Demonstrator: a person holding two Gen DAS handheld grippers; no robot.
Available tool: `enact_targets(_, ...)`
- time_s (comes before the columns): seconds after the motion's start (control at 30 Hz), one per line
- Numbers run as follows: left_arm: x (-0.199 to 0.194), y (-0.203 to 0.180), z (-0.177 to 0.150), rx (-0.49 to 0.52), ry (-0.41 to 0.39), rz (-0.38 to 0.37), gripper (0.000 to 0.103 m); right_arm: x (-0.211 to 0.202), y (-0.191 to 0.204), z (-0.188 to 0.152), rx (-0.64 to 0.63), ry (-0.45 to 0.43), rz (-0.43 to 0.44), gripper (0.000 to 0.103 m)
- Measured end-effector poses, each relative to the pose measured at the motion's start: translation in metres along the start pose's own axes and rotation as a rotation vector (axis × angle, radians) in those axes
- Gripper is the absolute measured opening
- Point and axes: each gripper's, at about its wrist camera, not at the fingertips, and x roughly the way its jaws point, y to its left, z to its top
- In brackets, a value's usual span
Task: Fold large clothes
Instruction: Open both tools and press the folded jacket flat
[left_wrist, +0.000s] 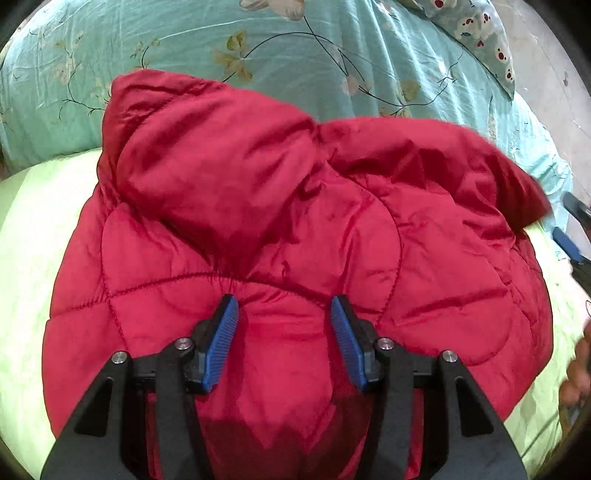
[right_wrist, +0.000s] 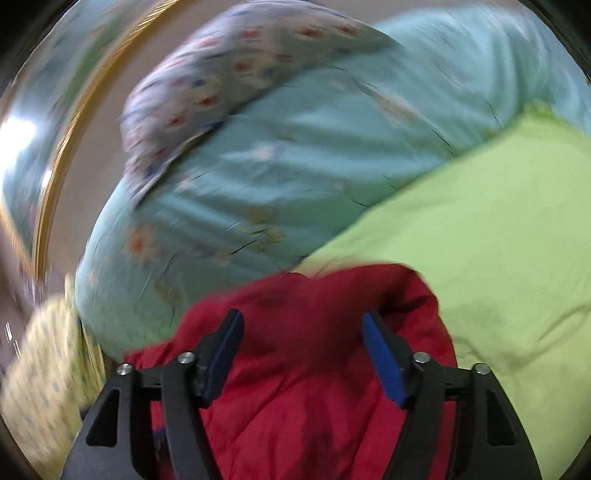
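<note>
A puffy red quilted jacket (left_wrist: 280, 236) fills the centre and lower part of the left wrist view, its shiny fabric stitched into curved, padded panels, with one soft fold bunched toward the upper left. It lies on a smooth lime-green sheet (left_wrist: 33, 258) that shows along the left and right edges. Across the top of the frame runs a wrinkled turquoise quilt (left_wrist: 184, 40) printed with thin vines and pale flowers, and a small patterned pillow (left_wrist: 480, 33) sits at the upper right. At the bottom, the left gripper (left_wrist: 284, 317) has black arms and ribbed blue pads spread apart over the jacket. In the blurred right wrist view, the right gripper (right_wrist: 303, 328) is likewise spread wide above the red fabric.
</note>
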Motion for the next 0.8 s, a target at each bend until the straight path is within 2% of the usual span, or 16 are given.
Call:
enact_targets(0.07, 0.003, 0.0, 0.001, 0.002, -0.003, 0.007, 0.051, 0.007, 0.029, -0.012, -0.162, 0.072, 0.002, 0.076)
enact_targets(0.17, 0.006, -0.001, 0.002, 0.009, -0.004, 0.017, 0.052, 0.041, 0.067, -0.035, -0.389, 0.229, -0.011, 0.075)
enact_targets(0.23, 0.008, -0.001, 0.003, 0.016, -0.002, 0.024, 0.052, 0.067, 0.075, -0.045, -0.455, 0.313, -0.044, 0.074)
enact_targets(0.37, 0.003, 0.002, 0.004, 0.004, 0.005, 0.007, 0.051, 0.112, 0.059, -0.05, -0.428, 0.403, -0.111, 0.075)
enact_targets(0.53, -0.029, 0.024, 0.006, -0.091, -0.022, -0.102, 0.051, 0.134, 0.031, -0.041, -0.298, 0.412, -0.125, 0.073)
enact_targets(0.63, -0.033, 0.037, 0.009, -0.116, -0.027, -0.084, 0.051, 0.139, 0.028, -0.04, -0.276, 0.404, -0.137, 0.073)
enact_targets(0.8, 0.003, 0.045, 0.015, -0.122, 0.021, -0.054, 0.051, 0.139, 0.023, -0.04, -0.242, 0.401, -0.125, 0.074)
